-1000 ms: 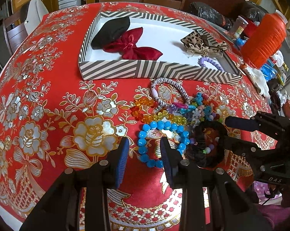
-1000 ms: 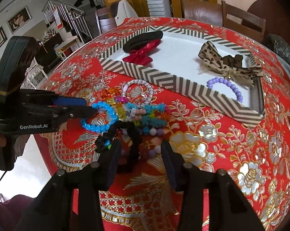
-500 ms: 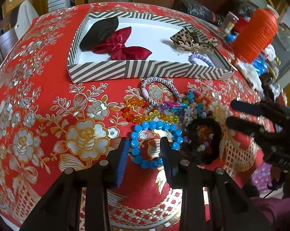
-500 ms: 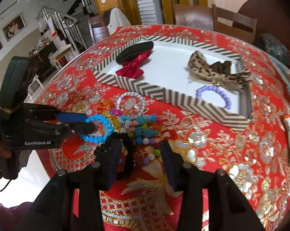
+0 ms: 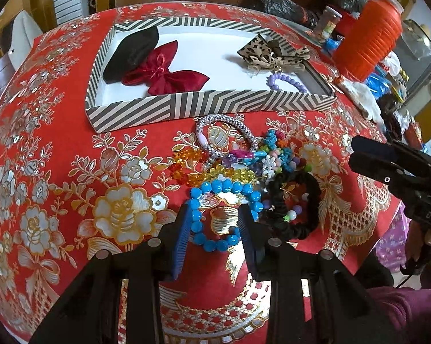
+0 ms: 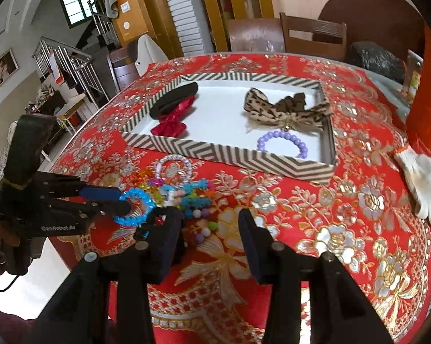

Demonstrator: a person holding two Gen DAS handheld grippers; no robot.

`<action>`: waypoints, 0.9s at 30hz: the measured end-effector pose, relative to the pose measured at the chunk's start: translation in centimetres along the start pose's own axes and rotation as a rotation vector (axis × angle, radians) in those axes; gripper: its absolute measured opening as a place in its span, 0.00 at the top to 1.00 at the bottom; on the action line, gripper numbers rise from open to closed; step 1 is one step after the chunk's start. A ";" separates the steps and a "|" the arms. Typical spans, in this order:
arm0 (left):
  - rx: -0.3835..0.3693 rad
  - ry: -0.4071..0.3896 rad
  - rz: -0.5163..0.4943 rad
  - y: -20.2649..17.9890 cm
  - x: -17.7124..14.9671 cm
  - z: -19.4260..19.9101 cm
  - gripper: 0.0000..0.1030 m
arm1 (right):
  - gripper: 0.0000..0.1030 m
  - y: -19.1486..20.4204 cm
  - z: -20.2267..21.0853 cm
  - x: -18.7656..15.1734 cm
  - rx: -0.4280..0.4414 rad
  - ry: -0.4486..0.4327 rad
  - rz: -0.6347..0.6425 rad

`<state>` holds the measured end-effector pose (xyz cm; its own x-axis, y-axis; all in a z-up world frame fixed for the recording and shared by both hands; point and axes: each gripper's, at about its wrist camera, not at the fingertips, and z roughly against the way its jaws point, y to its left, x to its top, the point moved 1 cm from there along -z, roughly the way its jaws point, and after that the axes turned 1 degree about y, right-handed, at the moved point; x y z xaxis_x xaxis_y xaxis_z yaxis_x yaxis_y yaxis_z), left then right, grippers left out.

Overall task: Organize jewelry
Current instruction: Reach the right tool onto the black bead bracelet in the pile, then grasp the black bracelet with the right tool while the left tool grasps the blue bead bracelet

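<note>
A blue bead bracelet (image 5: 224, 215) lies on the red tablecloth, and my left gripper (image 5: 215, 212) hovers open over it, its fingers astride the loop. From the right wrist view the left gripper (image 6: 123, 200) has its tips at that bracelet (image 6: 135, 209). Right of it lie a black scrunchie (image 5: 301, 209) and a tangle of coloured bracelets (image 5: 244, 157). My right gripper (image 6: 209, 215) is open over loose beads, holding nothing, and shows as the right gripper (image 5: 352, 152) beside the pile. The striped tray (image 5: 215, 106) holds a purple bracelet (image 5: 284, 81), a leopard bow (image 5: 272, 54), a red bow (image 5: 163, 71) and a black piece (image 5: 132, 54).
An orange ribbed container (image 5: 367, 34) and clutter stand at the table's right side. A white glove (image 6: 424, 183) lies right of the tray. Wooden chairs (image 6: 312, 37) and a black bag (image 5: 278, 5) sit behind the table. The table's near edge drops off just below both grippers.
The right gripper has drawn back and up from the black scrunchie. The left gripper has rolled a little, and the blue bracelet now sits centred between its fingers.
</note>
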<state>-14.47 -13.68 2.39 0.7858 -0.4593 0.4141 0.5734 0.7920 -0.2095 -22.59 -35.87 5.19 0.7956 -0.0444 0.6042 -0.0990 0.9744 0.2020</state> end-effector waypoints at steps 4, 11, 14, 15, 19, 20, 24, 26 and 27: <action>0.009 0.001 0.051 0.3 -0.6 0.0 0.79 | 0.57 -0.4 -0.6 -0.2 0.052 0.025 -0.002; 0.041 -0.016 0.145 1.5 -1.3 0.3 0.79 | 0.58 1.4 -3.6 -0.5 0.129 0.107 0.082; 0.043 -0.014 0.163 1.7 -1.0 0.1 0.79 | 0.59 1.9 -4.6 -0.5 0.146 0.119 0.105; 0.045 -0.014 0.157 1.6 -1.0 0.0 0.79 | 0.61 2.0 -5.0 -0.5 0.150 0.123 0.104; 0.059 -0.014 0.130 0.9 -0.7 -0.4 0.79 | 0.77 1.9 -5.3 -0.5 0.144 0.123 0.107; 0.065 -0.014 0.124 0.8 -0.6 -0.5 0.79 | 0.80 1.9 -5.3 -0.4 0.146 0.123 0.107; 0.074 -0.015 0.119 0.6 -0.6 -0.5 0.79 | 0.85 2.3 -5.1 -0.6 0.150 0.122 0.125; 0.076 -0.016 0.115 0.6 -0.6 -0.5 0.79 | 0.85 2.5 -4.9 -0.6 0.156 0.115 0.135; 0.077 -0.017 0.115 0.6 -0.5 -0.5 0.79 | 0.85 2.6 -4.8 -0.6 0.157 0.115 0.141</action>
<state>-14.45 -13.20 1.58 0.8411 -0.3574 0.4059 0.4595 0.8681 -0.1879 -20.46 -32.29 1.61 0.8294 0.1236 0.5447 -0.2985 0.9224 0.2452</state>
